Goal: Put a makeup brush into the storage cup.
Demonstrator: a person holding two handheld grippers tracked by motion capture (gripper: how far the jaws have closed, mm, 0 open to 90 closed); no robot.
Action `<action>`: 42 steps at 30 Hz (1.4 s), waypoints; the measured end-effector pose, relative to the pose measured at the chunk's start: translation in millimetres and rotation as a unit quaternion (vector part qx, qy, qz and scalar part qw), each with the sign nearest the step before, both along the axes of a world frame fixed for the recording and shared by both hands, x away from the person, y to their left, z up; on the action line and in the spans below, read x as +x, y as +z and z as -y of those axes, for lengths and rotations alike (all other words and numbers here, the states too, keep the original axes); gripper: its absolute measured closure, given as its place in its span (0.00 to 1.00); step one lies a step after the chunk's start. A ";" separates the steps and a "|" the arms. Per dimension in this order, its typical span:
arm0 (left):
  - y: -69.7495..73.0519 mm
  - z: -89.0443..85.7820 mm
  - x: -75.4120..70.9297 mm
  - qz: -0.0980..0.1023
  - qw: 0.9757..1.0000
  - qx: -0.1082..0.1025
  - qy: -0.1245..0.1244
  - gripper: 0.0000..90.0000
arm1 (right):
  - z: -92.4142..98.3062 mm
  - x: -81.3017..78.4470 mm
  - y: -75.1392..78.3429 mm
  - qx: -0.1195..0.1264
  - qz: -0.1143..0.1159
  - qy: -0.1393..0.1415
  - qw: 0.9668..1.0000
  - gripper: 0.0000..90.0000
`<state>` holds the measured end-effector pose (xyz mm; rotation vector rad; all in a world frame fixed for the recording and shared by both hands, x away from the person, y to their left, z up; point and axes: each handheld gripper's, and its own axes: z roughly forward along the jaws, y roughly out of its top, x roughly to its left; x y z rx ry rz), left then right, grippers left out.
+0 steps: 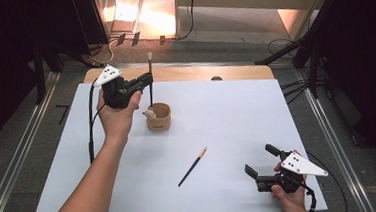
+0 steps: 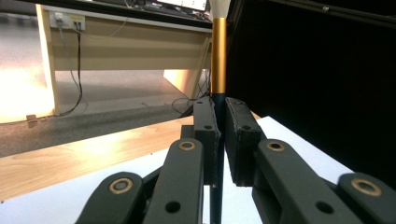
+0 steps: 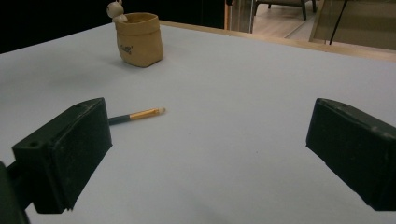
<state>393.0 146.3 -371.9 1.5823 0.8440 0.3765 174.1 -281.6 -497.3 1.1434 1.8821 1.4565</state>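
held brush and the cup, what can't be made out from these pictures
- Held brush: left gripper view, bristle tip cut off by the top edge, shaft partly hidden by the left tool.
- Whether its lower end is inside the cup: high view, too small to tell.
- Lying brush: right gripper view, handle hidden behind the right tool's finger.
- Cup print: right gripper view, too small.

Grey floor (image 1: pixel 230 23), warm light patch (image 1: pixel 144 16), dark surroundings.

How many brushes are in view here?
2. One brush stands upright in the shut left tool, over the tan cup. The other brush lies flat on the white sheet. More may be hidden inside the cup.
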 end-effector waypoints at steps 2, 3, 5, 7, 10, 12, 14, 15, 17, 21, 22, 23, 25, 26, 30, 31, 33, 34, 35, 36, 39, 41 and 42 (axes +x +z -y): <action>-2.0 1.1 0.3 0.006 1.000 -0.009 -0.004 0.94 | 0.2 0.2 -0.1 -0.001 0.001 0.000 1.000 0.00; -3.4 1.9 0.3 0.010 1.000 -0.014 -0.006 0.94 | 0.3 0.2 -0.1 -0.001 0.001 0.000 1.000 0.00; -5.0 3.4 0.1 0.015 1.000 -0.014 -0.007 0.94 | 0.4 0.3 -0.1 -0.001 0.001 0.000 1.000 0.00; -6.7 5.4 -0.1 0.023 1.000 -0.011 -0.010 0.94 | 0.3 0.3 -0.2 -0.001 0.001 0.000 1.000 0.00; -10.0 7.7 -0.6 0.031 0.999 -0.021 -0.008 0.94 | 0.0 0.2 -0.1 -0.001 0.000 0.000 1.000 0.00; -12.8 8.4 -0.8 0.035 0.999 -0.031 -0.004 0.94 | 0.0 0.0 0.0 -0.002 0.000 0.000 1.000 0.00; -16.6 8.5 0.3 0.033 0.999 -0.041 -0.007 0.94 | 0.1 -0.1 0.1 -0.002 0.000 0.000 1.000 0.00; -18.9 8.6 1.1 0.034 0.998 -0.050 -0.013 0.94 | 0.4 0.2 0.0 -0.002 0.001 0.000 1.000 0.00; -22.9 9.0 1.8 0.038 0.997 -0.057 -0.020 0.94 | 0.4 -0.1 0.0 0.000 -0.001 0.000 1.000 0.00; -28.7 10.9 1.3 0.043 0.998 -0.045 -0.020 0.94 | 0.4 -0.2 0.1 0.000 -0.001 -0.001 1.000 0.00; -29.8 10.8 1.5 0.042 0.998 -0.044 -0.021 0.94 | 0.5 -0.2 0.0 0.000 -0.001 0.000 1.000 0.00; -31.4 11.2 1.6 0.041 0.998 -0.044 -0.020 0.94 | 0.5 -0.1 0.0 0.000 -0.001 0.000 1.000 0.00; -34.7 12.0 1.4 0.040 0.998 -0.039 -0.021 0.94 | 0.6 0.0 -0.1 -0.001 -0.001 0.000 1.000 0.00; -36.0 12.8 1.4 0.037 0.999 -0.035 -0.018 0.94 | 0.4 -0.1 0.0 0.000 -0.001 0.000 1.000 0.00; -41.9 12.4 1.6 0.025 0.999 -0.038 -0.008 0.94 | 0.6 -0.3 0.2 0.001 -0.001 0.001 1.000 0.00; -43.3 12.3 2.2 0.023 0.999 -0.042 -0.008 0.94 | 0.6 -0.4 0.3 0.002 -0.001 0.001 1.000 0.00; -45.4 13.2 2.4 0.022 0.999 -0.041 -0.004 0.94 | 0.9 -0.6 0.4 0.001 0.000 0.003 1.000 0.00; -45.8 13.7 2.2 0.022 0.999 -0.041 -0.006 0.94 | 0.9 -0.8 0.5 0.001 0.001 0.004 1.000 0.00; -46.2 14.4 1.8 0.025 0.999 -0.039 -0.006 0.94 | 1.0 -0.8 0.5 0.002 0.002 0.004 1.000 0.00; -46.5 14.7 1.8 0.027 0.999 -0.038 -0.005 0.94 | 1.4 -0.7 0.5 0.002 0.005 0.004 1.000 0.00; -47.7 15.7 2.1 0.028 0.999 -0.036 -0.003 0.94 | 2.2 -1.5 1.8 0.009 0.008 0.003 1.000 0.00; -49.3 16.4 2.5 0.025 0.999 -0.036 -0.001 0.94 | 3.4 -1.7 2.5 0.011 0.013 0.001 1.000 0.00; -50.5 16.7 2.6 0.025 0.999 -0.032 0.000 0.94 | 3.9 -1.8 2.8 0.012 0.014 0.001 1.000 0.00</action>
